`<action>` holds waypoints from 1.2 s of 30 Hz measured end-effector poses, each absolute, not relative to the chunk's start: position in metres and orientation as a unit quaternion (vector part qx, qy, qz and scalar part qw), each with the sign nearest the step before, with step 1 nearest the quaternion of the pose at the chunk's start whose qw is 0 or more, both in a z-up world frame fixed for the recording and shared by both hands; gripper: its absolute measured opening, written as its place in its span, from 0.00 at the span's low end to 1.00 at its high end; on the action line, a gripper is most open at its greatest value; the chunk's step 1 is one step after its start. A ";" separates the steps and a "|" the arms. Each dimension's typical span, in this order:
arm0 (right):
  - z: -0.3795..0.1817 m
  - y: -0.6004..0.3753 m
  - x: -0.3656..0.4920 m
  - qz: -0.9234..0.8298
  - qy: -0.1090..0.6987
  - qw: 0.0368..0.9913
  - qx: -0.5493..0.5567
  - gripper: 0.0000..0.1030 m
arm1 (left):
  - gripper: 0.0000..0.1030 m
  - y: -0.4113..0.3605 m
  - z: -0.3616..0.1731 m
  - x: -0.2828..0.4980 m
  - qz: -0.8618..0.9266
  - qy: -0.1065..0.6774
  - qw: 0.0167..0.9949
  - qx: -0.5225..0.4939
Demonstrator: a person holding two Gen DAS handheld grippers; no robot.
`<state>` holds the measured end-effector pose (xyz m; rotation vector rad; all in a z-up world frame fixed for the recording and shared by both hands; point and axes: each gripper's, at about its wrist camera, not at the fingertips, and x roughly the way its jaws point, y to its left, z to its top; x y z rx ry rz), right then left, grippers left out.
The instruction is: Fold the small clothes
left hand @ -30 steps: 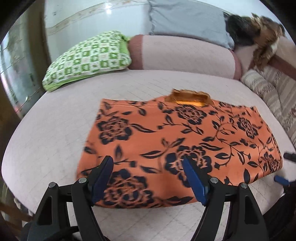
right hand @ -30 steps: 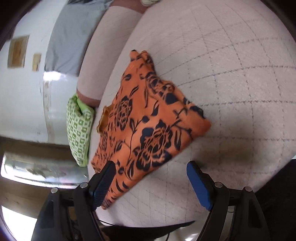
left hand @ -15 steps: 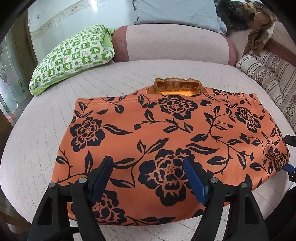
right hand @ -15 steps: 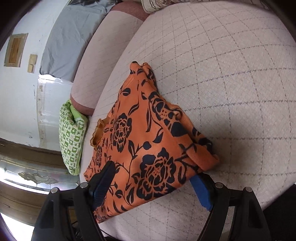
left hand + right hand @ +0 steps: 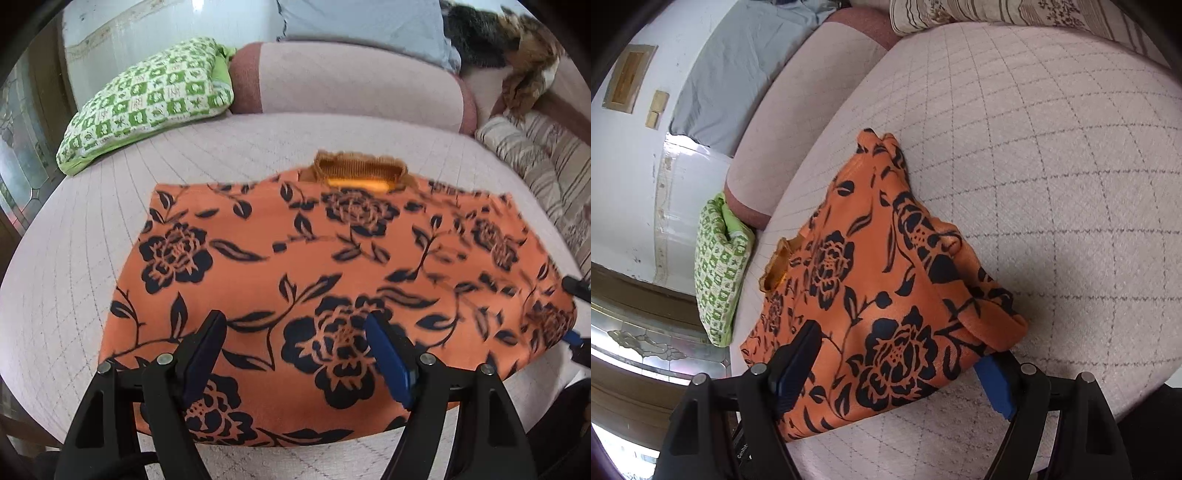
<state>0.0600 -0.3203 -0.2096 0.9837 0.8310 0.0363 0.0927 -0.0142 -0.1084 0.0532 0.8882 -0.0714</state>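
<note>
An orange garment with black flowers [image 5: 332,266] lies flat on the pink quilted bed [image 5: 74,258], its ruffled neck opening [image 5: 358,173] at the far side. My left gripper [image 5: 295,321] hovers open over the near hem, nothing pinched between its blue pads. In the right wrist view the garment [image 5: 886,277] has a folded, bunched corner [image 5: 993,325]. My right gripper [image 5: 899,347] is open and straddles that corner, one finger over the cloth and the blue finger [image 5: 995,384] partly tucked under the corner's edge. Its fingertips [image 5: 574,286] show at the garment's right end.
A green checked pillow [image 5: 147,99] lies at the far left beside a pink bolster [image 5: 351,85]. A grey pillow [image 5: 362,26] and a brown furry heap [image 5: 517,48] sit behind. Striped cushions [image 5: 535,166] line the right side. Bare quilt [image 5: 1052,184] spreads right of the garment.
My right gripper has closed in on the garment's corner, which now sits between its fingers, one finger slipping under the edge. The left gripper has crept forward over the near hem.
</note>
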 end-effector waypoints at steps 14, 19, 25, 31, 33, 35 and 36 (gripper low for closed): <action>-0.201 -0.324 0.056 0.031 0.365 0.818 0.443 0.64 | 0.82 -0.029 -0.115 0.104 -0.027 0.426 0.903 0.046; -0.208 -0.322 0.059 0.007 0.391 0.814 0.429 0.65 | 0.83 -0.037 -0.139 0.118 -0.029 0.473 0.878 0.064; -0.208 -0.329 0.055 0.006 0.385 0.805 0.451 0.66 | 0.83 -0.033 -0.123 0.114 -0.031 0.460 0.886 0.047; -0.208 -0.320 0.063 0.004 0.399 0.813 0.425 0.67 | 0.83 -0.029 -0.131 0.119 -0.026 0.475 0.879 0.038; -0.215 -0.321 0.064 0.004 0.404 0.804 0.435 0.67 | 0.86 -0.028 -0.137 0.119 -0.030 0.471 0.880 0.045; -0.211 -0.322 0.064 0.011 0.402 0.807 0.434 0.67 | 0.86 -0.027 -0.135 0.119 -0.029 0.474 0.879 0.040; -0.209 -0.322 0.064 0.013 0.398 0.809 0.433 0.67 | 0.86 -0.027 -0.133 0.119 -0.028 0.477 0.878 0.034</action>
